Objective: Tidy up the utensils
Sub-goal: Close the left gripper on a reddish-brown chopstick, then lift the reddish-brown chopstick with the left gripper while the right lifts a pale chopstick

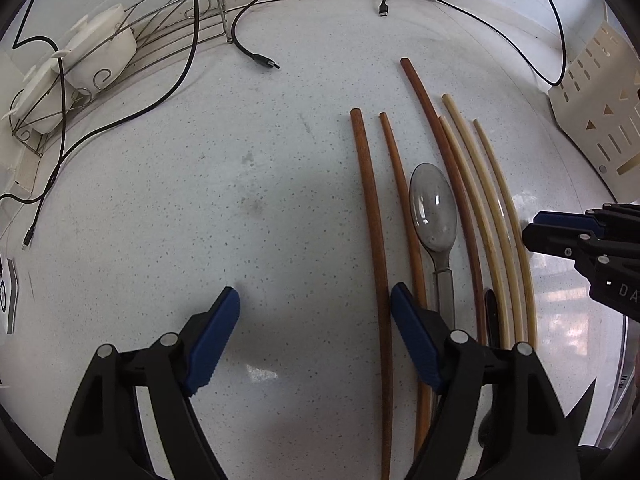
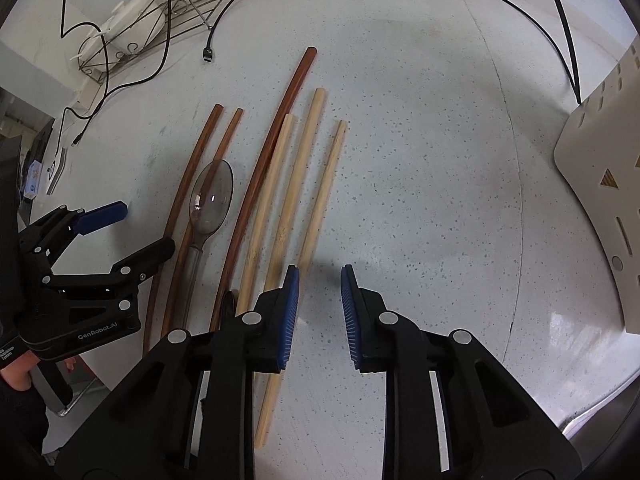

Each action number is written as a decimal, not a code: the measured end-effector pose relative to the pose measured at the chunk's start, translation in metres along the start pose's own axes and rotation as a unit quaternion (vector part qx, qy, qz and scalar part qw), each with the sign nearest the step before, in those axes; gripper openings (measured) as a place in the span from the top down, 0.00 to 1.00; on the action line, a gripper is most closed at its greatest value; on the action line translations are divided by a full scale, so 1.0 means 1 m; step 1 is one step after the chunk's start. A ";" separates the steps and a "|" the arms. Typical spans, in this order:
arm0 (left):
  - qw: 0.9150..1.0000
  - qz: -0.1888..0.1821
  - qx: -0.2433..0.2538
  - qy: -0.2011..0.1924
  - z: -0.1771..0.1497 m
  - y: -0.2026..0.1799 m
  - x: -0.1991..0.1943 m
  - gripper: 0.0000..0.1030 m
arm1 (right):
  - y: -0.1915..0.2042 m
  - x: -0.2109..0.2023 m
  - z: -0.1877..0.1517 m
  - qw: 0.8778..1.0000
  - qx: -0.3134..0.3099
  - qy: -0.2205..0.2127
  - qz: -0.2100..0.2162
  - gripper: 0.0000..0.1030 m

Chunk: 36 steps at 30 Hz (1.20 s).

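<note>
left gripper points steeply down at the speckled countertop, jaws spread wide, nothing between the pads. its right finger sits over the lower ends of the two dark brown chopsticks, so it looks staged to straddle that pair; no contact can be confirmed.

utensils lie side by side in a rough row, long axes running away from the cameras, sorted by colour: l to r, two dark brown sticks, a clear plastic spoon bowl-up w/ its handle toward the grippers, a third, longer dark brown chopstick, then three pale bamboo chopsticks. the parallel layout leaves each item reachable from above. a small dark item at the sticks' near ends is unidentifiable.

right gripper is also aimed down, jaws narrowed to a small gap and released: only bare counter shows in the gap. its left finger lies over the near end of the rightmost pale stick, which is not clamped.

surroundings: wire dish rack w/ white bowls at far left, well apart. loose black usb cables trail over the far counter, clear of the row. cream perforated utensil holder at far right is the probable destination; path to it looks open. main hindrance: sticks lie close together, so a neighbour may be nudged.
</note>
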<state>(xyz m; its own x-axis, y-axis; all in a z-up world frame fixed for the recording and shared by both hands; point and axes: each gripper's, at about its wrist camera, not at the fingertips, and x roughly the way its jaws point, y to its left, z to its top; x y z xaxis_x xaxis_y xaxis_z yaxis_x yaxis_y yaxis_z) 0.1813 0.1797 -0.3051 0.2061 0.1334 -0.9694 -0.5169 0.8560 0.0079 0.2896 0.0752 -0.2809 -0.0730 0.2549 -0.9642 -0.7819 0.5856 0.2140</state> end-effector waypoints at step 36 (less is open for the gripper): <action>0.999 -0.033 0.026 0.031 0.007 -0.001 -0.010 0.94 | -0.014 -0.002 0.011 0.997 0.060 0.030 0.035 0.95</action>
<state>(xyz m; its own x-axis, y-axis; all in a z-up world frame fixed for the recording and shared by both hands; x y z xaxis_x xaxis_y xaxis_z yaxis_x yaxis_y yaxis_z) 0.1856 0.1806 -0.2935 0.1858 0.0464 -0.9815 -0.4605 0.8865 -0.0453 0.3074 0.0755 -0.2801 -0.1644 0.2533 -0.9533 -0.6944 0.6567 0.2943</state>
